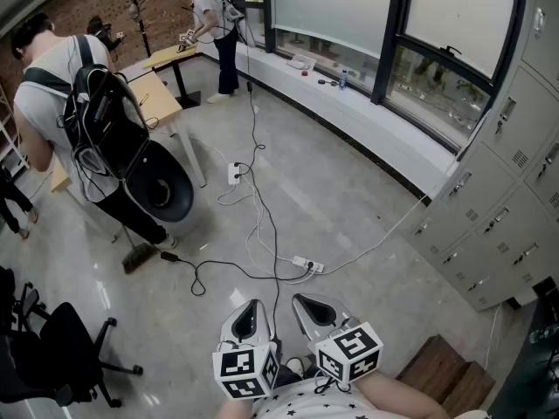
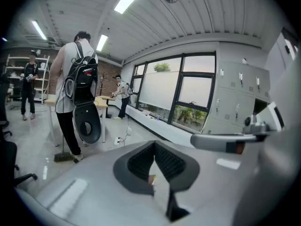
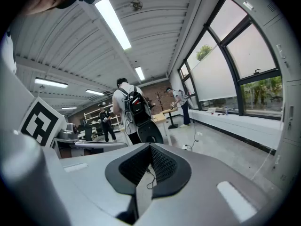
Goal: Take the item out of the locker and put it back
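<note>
At the near centre, left gripper (image 1: 251, 314): jaws closed together, pads meeting, nothing between them (image 2: 154, 145); it tips steeply toward the floor (image 1: 349, 208).
Right gripper (image 1: 316, 311): just right of the left one, jaws fully closed on nothing (image 3: 150, 147); it is angled less steeply.
Marker cubes: one on each gripper, side by side at the near edge, close but apart.
Lockers (image 1: 502, 190): grey bank along the right side; every door in view is closed.
Item: hidden; no view shows it, and neither gripper carries it.
Wooden box (image 1: 445, 372): near right, on the floor in front of the lockers.
Cables (image 1: 262, 208): black and white runs across the middle of the floor, from the far window wall toward the grippers.
Power strip (image 1: 307, 264): white, on the floor just beyond the grippers.
Person with backpack (image 1: 52, 85): left side, back turned, standing beside a desk (image 1: 153, 94).
Broom (image 1: 140, 256): on the floor at that person's feet.
Office chair (image 1: 61, 347): black, near left corner.
Second person (image 1: 214, 33): far side, bending over a table near the window (image 1: 349, 16).
</note>
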### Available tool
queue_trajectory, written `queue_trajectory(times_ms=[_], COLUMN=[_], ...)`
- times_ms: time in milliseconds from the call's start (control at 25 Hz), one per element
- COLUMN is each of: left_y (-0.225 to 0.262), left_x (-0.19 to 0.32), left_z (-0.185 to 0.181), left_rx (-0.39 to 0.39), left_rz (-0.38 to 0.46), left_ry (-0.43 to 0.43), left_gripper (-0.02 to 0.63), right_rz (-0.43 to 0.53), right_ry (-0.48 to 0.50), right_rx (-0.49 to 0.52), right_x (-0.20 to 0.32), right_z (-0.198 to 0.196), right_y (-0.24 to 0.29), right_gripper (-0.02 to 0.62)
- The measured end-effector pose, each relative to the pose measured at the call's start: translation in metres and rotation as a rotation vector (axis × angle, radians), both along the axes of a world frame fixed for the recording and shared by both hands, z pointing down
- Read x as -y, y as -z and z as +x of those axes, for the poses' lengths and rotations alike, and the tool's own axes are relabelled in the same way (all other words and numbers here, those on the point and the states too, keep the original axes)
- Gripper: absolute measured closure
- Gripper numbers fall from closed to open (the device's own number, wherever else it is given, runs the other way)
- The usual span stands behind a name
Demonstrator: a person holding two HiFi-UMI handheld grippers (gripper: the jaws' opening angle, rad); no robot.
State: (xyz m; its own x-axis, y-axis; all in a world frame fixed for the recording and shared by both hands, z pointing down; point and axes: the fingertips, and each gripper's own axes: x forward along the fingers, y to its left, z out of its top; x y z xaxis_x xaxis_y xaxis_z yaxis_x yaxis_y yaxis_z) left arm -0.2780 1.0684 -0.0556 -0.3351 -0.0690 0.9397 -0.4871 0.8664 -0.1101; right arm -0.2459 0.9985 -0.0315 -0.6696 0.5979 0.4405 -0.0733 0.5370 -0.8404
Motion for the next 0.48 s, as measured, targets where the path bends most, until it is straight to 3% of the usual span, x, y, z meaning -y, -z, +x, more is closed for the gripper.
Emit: queue_trajectory(times_ms=[480], left_y=[-0.065], left_x=[0.09], left_z=[0.041], left_rx=[-0.153], left_rz=[0.112], left_ry=[-0.135], left_gripper=[0.6], right_rz=[0.112], right_ry=[-0.15], right_rx=[-0.183], right_x=[0.091], right_z=[0.062], right_y=[-0.055], right_gripper=[0.596])
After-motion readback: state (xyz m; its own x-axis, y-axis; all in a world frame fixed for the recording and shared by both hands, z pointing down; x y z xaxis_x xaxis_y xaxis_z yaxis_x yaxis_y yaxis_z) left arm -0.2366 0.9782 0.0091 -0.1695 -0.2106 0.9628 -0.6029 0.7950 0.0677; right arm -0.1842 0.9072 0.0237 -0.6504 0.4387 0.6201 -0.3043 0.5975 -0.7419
